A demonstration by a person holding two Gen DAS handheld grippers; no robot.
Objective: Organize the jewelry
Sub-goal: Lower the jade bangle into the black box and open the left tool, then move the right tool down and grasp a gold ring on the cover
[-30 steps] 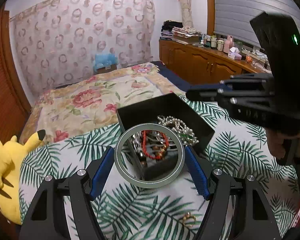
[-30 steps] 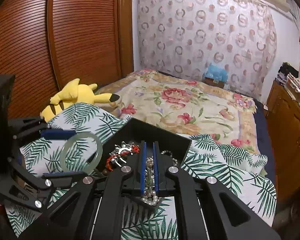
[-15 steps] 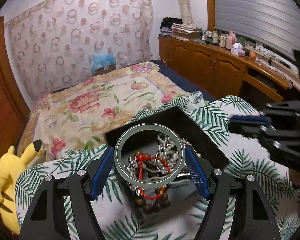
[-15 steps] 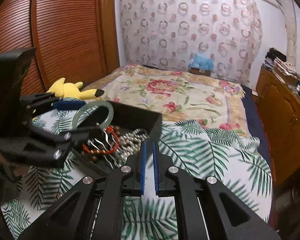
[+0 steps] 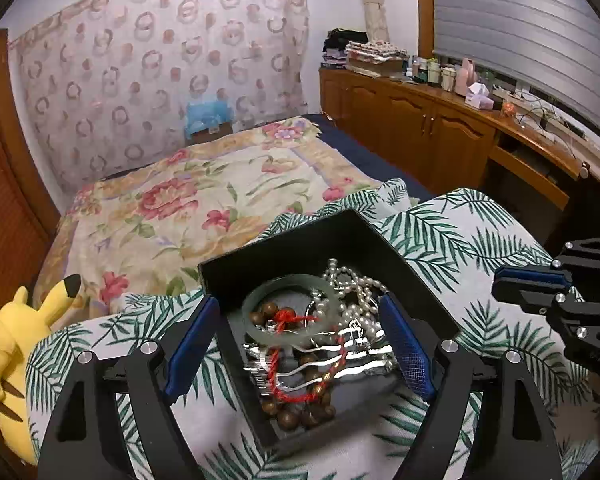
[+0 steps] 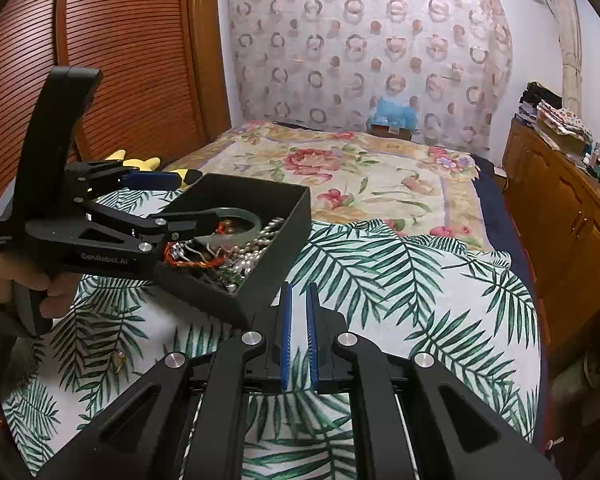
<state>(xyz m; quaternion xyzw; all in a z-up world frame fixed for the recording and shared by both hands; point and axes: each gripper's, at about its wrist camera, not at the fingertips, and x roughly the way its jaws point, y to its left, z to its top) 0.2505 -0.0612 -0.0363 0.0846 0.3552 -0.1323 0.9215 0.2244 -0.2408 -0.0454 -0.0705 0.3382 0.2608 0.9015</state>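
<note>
**Bangle lies in the jewelry box as both grippers stand by**

Left wrist view: My left gripper (image 5: 300, 348) stands wide open over the black box (image 5: 284, 252), its blue pads either side of the heap and gripping nothing. The green bangle (image 5: 252, 312) lies nearly flat on top of the jewelry in the box, its opening facing up; being a ring, it has no long axis to report. Inside the box with it I see wooden beads on a red cord (image 5: 296, 396), a pearl strand (image 5: 360, 292) toward the box's right wall, and silver wavy pieces (image 5: 340, 360). The box sits corner-on to me on the palm-leaf cloth (image 5: 440, 232). My right gripper (image 5: 532, 280) shows to the right of the box, clear of it. A yellow plush (image 5: 8, 336) lies far left of the box.

Right wrist view: My right gripper (image 6: 297, 336) has its blue pads almost together with only a narrow slit between them, and nothing in it; it is on the near side of the box (image 6: 276, 232), over the cloth. Only here do I see the left gripper (image 6: 172, 204) from the side, reaching over the box's left rim, and the hand (image 6: 24, 280) that grips its handle. The bangle (image 6: 236, 216) appears as a green arc tilted against the heap. A small gold piece (image 6: 120, 360) lies on the cloth, left of and nearer than the box.
</note>
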